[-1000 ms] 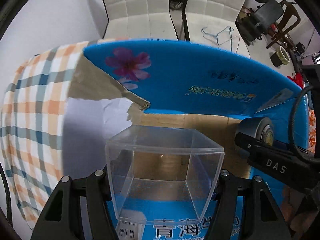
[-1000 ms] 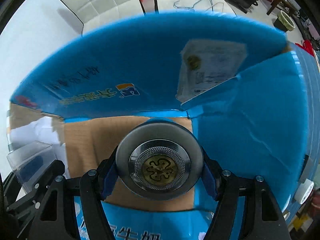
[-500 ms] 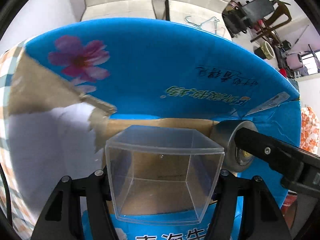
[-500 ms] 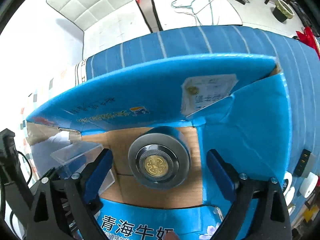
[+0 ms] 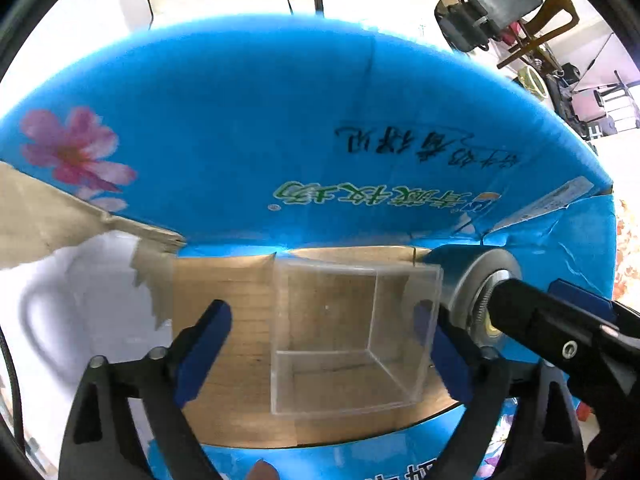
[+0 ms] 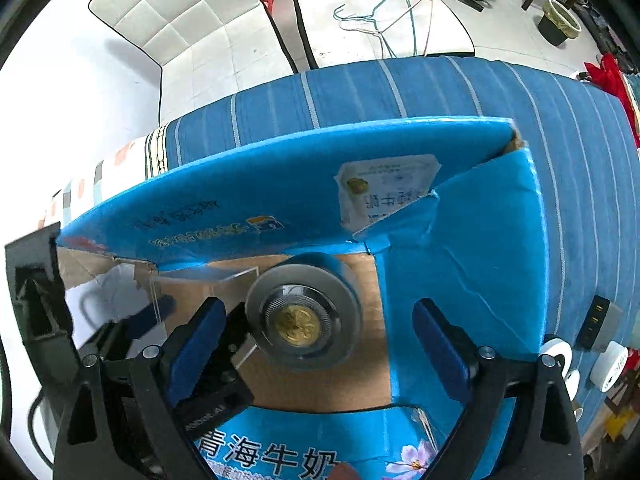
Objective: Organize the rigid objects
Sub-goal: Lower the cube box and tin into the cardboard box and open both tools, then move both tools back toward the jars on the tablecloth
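my left gripper (image 5: 320, 344) wide, empty | my right gripper (image 6: 316, 332) wide, empty | clear box (image 5: 352, 340) touching tin (image 6: 304, 320) in carton (image 6: 480, 280)

A blue striped bedcover (image 6: 460, 88) is carrying the blue milk carton (image 6: 472, 264); white tape rolls (image 6: 556, 354) are lying just beside the carton.

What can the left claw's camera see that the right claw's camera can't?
Only the left view shows the pink flower printed on the blue cardboard box and the whole clear square plastic box standing on the brown floor.

Only the right view shows the blue striped cloth, wire hangers, the white label on the box wall, and the gold centre of the round silver tin.

Both show the blue box, the clear box, the tin, and both claws, left claw and right claw, open.
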Available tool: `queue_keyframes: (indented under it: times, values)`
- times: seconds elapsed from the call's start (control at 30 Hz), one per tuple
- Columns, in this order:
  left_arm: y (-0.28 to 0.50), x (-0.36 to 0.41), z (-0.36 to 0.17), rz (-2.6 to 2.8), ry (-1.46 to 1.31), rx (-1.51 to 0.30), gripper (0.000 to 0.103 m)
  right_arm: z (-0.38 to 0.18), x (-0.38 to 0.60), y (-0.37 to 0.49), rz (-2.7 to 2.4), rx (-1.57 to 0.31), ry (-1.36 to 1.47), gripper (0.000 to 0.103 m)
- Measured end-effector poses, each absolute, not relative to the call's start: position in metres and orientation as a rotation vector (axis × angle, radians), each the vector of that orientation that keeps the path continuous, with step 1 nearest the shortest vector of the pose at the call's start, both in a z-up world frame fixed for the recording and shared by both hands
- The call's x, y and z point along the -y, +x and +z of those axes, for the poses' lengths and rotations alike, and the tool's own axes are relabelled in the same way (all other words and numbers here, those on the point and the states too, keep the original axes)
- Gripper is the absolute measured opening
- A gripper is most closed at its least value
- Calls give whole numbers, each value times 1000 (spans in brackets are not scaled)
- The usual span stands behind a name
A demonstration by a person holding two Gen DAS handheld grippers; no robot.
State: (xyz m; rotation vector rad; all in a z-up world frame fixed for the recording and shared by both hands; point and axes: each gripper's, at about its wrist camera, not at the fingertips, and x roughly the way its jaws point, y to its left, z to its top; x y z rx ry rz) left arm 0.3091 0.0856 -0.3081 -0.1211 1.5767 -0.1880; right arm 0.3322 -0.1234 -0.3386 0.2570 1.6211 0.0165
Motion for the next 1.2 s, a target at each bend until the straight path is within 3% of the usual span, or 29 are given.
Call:
queue_keyframes:
  times: [0.1, 0.17, 0.63, 1.2]
  values:
    - [304, -91, -295, -174, -112, -1563, 103, -326, 127, 322, 22, -1610, 235, 97]
    - [297, -96, -283, -156, -94, -1545, 103, -315, 132, 315, 30, -1588, 223, 103]
    - [223, -118, -213, 19, -28, -1376, 103, -233, 125, 231, 128, -1439, 72, 103]
    - [160, -74, -104, 61, -2, -1198, 103, -115, 146, 142, 217, -1249, 109, 103]
